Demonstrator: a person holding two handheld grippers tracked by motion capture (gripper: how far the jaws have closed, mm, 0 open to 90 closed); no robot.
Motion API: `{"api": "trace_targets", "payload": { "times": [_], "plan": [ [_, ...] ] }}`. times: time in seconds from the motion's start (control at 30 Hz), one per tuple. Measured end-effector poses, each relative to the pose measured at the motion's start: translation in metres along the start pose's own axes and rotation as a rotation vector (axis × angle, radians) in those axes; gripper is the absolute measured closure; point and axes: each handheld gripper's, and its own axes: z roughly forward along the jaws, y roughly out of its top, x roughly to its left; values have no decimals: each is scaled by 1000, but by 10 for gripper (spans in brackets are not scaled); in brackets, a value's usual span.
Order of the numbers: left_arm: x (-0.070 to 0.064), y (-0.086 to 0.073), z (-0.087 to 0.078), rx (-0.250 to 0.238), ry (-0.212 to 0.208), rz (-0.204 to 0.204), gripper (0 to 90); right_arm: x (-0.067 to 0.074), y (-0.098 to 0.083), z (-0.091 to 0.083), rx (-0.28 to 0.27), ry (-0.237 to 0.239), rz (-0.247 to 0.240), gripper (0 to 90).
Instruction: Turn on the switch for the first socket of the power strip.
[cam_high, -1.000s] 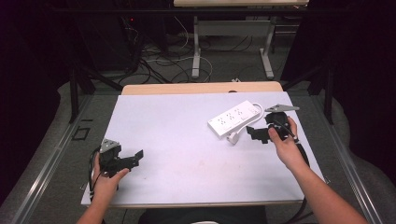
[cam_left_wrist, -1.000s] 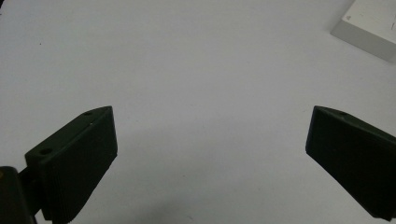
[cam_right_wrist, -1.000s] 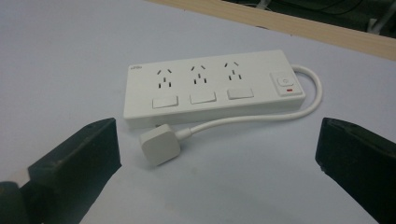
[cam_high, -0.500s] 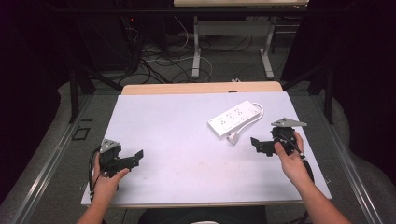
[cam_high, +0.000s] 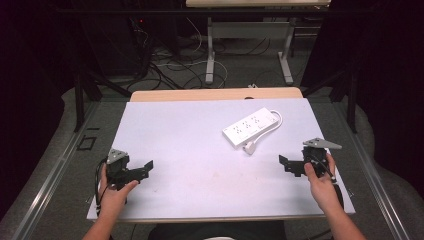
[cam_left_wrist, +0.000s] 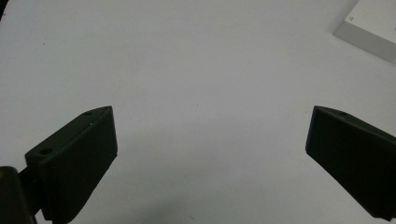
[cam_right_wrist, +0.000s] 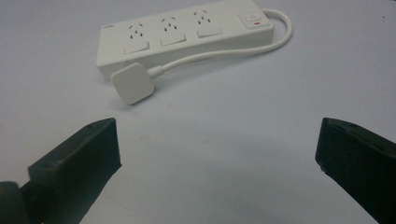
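The right gripper (cam_high: 290, 165) has pulled back toward the near right edge of the table (cam_high: 190, 145), away from the white power strip (cam_high: 251, 127), and its jaws are spread wide with nothing between them. The strip lies right of centre, its plug (cam_right_wrist: 133, 83) just beside it. The left gripper (cam_high: 142, 170) sits near-left, jaws released too.

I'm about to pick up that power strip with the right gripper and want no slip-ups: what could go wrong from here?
1. The plug lies loose beside the power strip; lifting the strip may leave it dangling on its cable and swinging.
2. The strip looks broad and smooth; the open right gripper might hold it poorly across the width.
3. The left gripper is open and far off, so it probably cannot steady anything quickly.
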Motion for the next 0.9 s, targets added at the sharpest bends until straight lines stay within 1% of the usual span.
{"api": "trace_targets", "payload": {
  "times": [0.03, 0.07, 0.1, 0.17, 0.2, 0.3, 0.33, 0.4, 0.43, 0.47, 0.5, 0.57, 0.67, 0.7, 0.8, 0.83, 0.9],
  "plan": [
    [0, 0, 0, 0, 1, 1, 22, -2, -2, 0, 2, 2, 8, 0],
    [0, 0, 0, 1, 1, 0, 22, -3, -5, 1, -5, -10, 19, 0],
    [0, 0, 0, -2, 1, -3, 22, -5, -6, 1, 4, -9, 15, 0],
    [0, 0, 0, -3, 1, -4, 22, -8, -10, 3, -9, -19, 26, 0],
    [0, 0, 0, -3, 0, -4, 22, -9, -10, 2, 2, -12, 36, 0],
    [0, 0, 0, -3, 0, -2, 22, -12, -13, 3, 0, -23, 37, 0],
    [0, 0, 0, -2, 1, -3, 21, -13, -14, 4, -10, -35, 39, 0],
    [0, 0, 0, -2, 1, -2, 22, -16, -16, 4, -2, -41, 33, 0],
    [0, 0, 0, -2, 1, -2, 22, -16, -17, 5, -5, -42, 39, 0],
    [0, 0, 0, -2, 1, -2, 22, -18, -18, 5, -4, -45, 32, 0],
    [0, 0, 0, -2, 1, -2, 22, -18, -19, 6, -4, -50, 42, 0],
    [0, 0, 0, -3, 0, -2, 22, -20, -22, 7, -5, -58, 39, 0],
    [0, 0, 0, -3, -1, -1, 21, -22, -25, 9, 1, -60, 47, 0],
    [0, 0, 0, -3, -1, -1, 22, -24, -26, 10, -6, -68, 41, 0],
    [0, 0, 0, -2, -1, 1, 22, -26, -29, 10, -2, -70, 51, 0],
    [0, 0, 0, -3, -1, 0, 22, -27, -30, 11, -3, -71, 39, 0],
    [0, 0, 0, -3, -2, 0, 22, -28, -32, 12, 0, -73, 48, 0]
  ]
}}
